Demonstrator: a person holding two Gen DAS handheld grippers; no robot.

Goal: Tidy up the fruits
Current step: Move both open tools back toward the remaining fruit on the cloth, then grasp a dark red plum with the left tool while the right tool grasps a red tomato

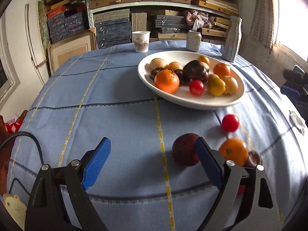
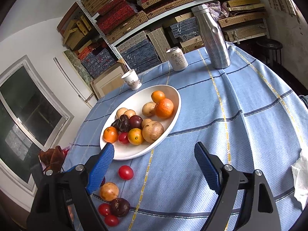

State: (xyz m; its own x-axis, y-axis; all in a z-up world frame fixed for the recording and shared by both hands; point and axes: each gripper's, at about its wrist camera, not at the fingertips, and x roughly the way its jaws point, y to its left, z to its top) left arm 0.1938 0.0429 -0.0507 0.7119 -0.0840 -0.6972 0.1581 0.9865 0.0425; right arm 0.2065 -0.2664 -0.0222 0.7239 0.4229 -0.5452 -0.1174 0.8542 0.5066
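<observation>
A white oval plate (image 1: 192,100) holds several fruits: oranges, yellow fruits, dark plums, a cherry tomato; it also shows in the right wrist view (image 2: 134,154). Loose on the blue cloth lie a dark red fruit (image 1: 182,150), an orange fruit (image 1: 233,151), a cherry tomato (image 1: 230,122) and a dark fruit (image 1: 254,158). My left gripper (image 1: 153,152) is open and empty, its right finger just in front of the dark red fruit. My right gripper (image 2: 154,157) is open and empty above the cloth. Loose fruits sit at its lower left: a tomato (image 2: 125,172), a yellow-brown fruit (image 2: 109,191), a dark plum (image 2: 120,207), two tomatoes (image 2: 105,209).
A paper cup (image 1: 141,41), a can (image 1: 194,40) and a steel bottle (image 1: 233,38) stand at the table's far edge; the bottle (image 2: 213,36) is also in the right wrist view. Shelves of boxes are behind. A white tissue (image 2: 300,179) lies at the right edge.
</observation>
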